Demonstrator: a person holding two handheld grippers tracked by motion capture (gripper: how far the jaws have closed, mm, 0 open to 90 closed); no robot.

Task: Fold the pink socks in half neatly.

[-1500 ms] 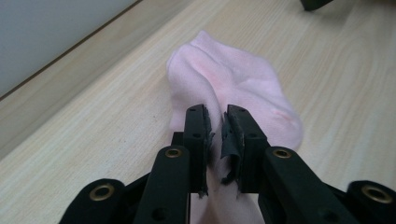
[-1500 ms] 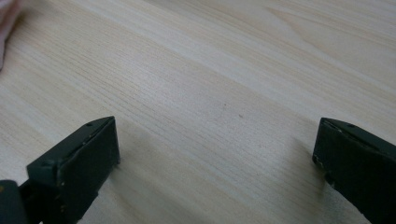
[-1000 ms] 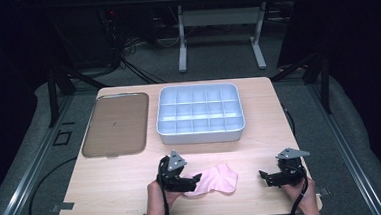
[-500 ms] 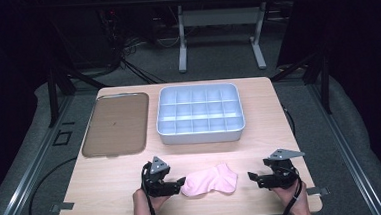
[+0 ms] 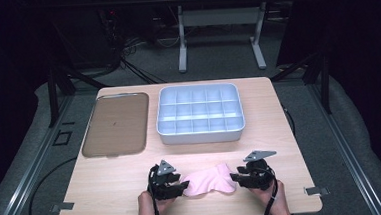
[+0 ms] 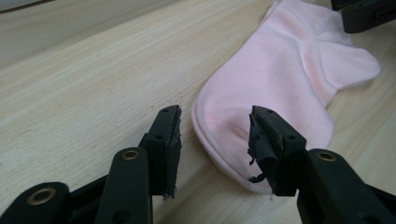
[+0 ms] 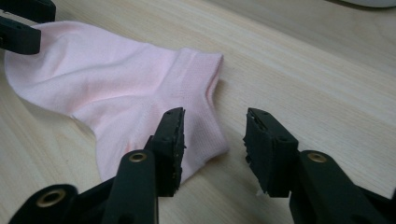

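**A:** Where is the pink sock located?

**B:** It is laid flat on the near edge of the wooden table, between the two grippers. The toe end is seen at the left gripper; the cuff end is seen at the right gripper.

**A:** How are the jaws set?

**B:** Both pairs have just been closing, but neither is clamped. In the left gripper view the sock's toe edge is straddled, with a gap left at each pad. In the right gripper view the left gripper's counterpart is set over the cuff corner; one pad is placed over the fabric, the other over bare wood. Both pairs are therefore to be read as apart.

**A:** Which step is in hand?

**B:** The step is judged to be the taking hold of both ends.

**A:** What is called for next?

**B:** The jaws should be lowered until fabric is caught, then closed fully. The compartment tray and the brown flat tray lie well apart, farther back, and are untouched.
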